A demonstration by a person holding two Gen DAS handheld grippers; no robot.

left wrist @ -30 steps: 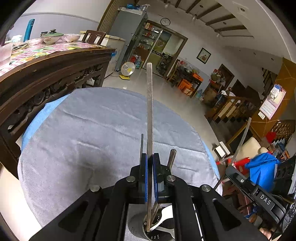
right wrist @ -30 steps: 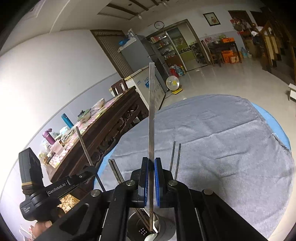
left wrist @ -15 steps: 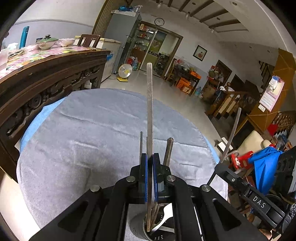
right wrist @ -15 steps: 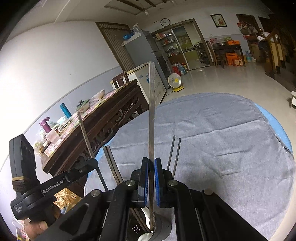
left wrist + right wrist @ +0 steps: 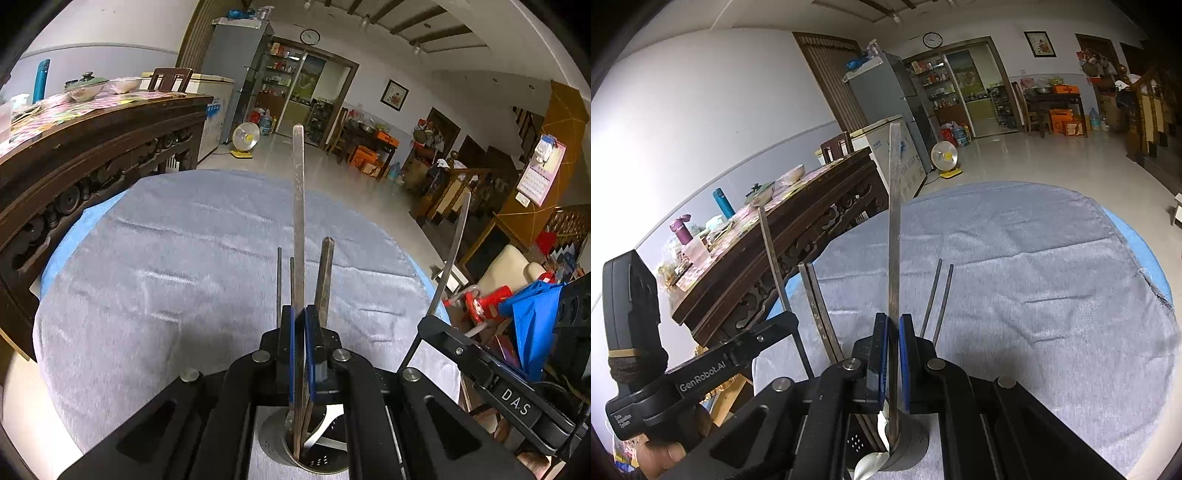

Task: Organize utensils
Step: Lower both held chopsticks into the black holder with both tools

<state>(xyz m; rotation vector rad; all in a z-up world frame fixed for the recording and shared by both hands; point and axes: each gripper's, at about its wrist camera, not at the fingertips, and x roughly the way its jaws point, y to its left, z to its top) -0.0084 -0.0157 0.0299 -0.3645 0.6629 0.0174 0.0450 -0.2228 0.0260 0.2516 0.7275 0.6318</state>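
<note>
My left gripper [image 5: 298, 314] is shut on a long flat metal utensil handle [image 5: 298, 221] standing upright, its lower end inside a perforated steel utensil holder [image 5: 314, 452] on the grey cloth. My right gripper [image 5: 894, 321] holds a second flat metal handle [image 5: 894, 229] upright, its jaws slightly parted around it, its lower end in the same holder [image 5: 905, 448]. The holder also contains thin dark chopsticks [image 5: 940, 299], flat metal sticks [image 5: 816, 306] and a white spoon [image 5: 325, 428]. Each gripper shows in the other's view, the right [image 5: 491, 373] and the left [image 5: 701, 373].
The round table has a grey cloth [image 5: 184, 266] over a blue cover [image 5: 1145, 251]. A dark carved wooden sideboard [image 5: 85, 147] with dishes stands close on the left. A chair, red stool and blue cloth [image 5: 532, 314] lie to the right.
Both grippers have lowered slightly, sinking both handles deeper into the holder. The right gripper's jaws have parted slightly around its handle.
</note>
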